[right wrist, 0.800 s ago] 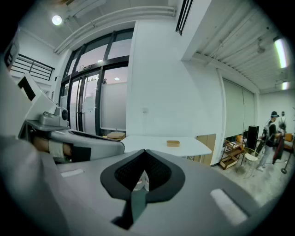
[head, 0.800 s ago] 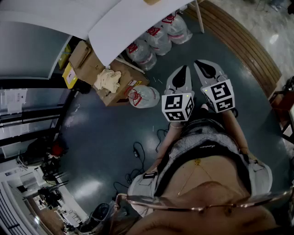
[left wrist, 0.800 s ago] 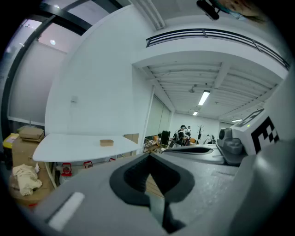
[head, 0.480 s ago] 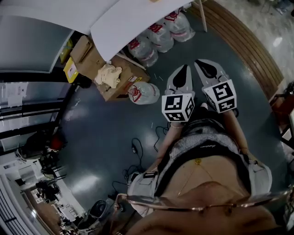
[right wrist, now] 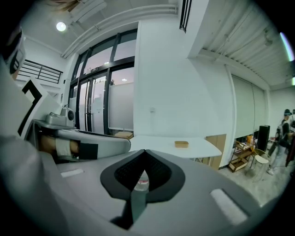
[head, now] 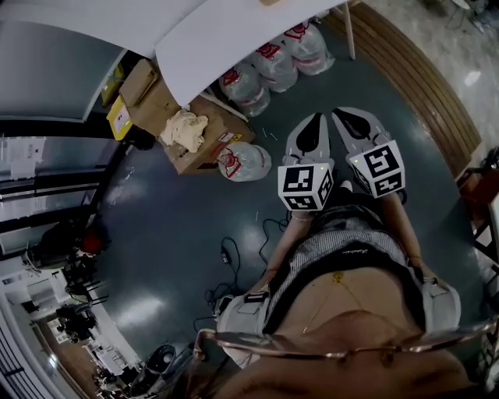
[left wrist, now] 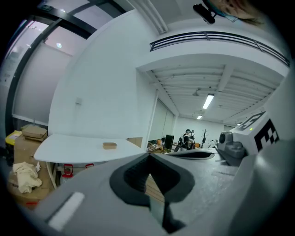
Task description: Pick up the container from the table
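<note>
While both tools hang close in front of the person's body, at the centre-right of the head view, the task looks to be at its approach step, with nothing gripped yet. The left gripper (head: 313, 117) has its fingers (left wrist: 83, 193) pressed together with nothing between them. The right gripper (head: 348, 113), just beside it, also has its fingers (right wrist: 207, 184) closed and empty. Through the dark notch behind the right tips shows a pale shape with a red band, too small to name. Past the tips lies the floor (head: 179, 226) with loose cables (head: 228, 253). Beyond that are cardboard boxes (head: 148, 97), a crumpled cloth (head: 185, 128) and tied plastic bags (head: 245, 161), tucked under the table's edge. Further on, the white tabletop (head: 226, 39) fills the upper left of the head view. The container (left wrist: 109, 145), a small brown box, lies alone on it, well apart from both grippers. It sits left of centre in the left gripper view and right of centre in the right gripper view (right wrist: 181, 144). The head view catches only a sliver of it, cut off by the top edge (head: 270, 2). The next move probably calls for carrying one gripper forward and up to tabletop height, then spreading its fingers wider than the box before closing on its sides. Whether the box has a lid, and how deep it is, cannot be made out at this range.
</note>
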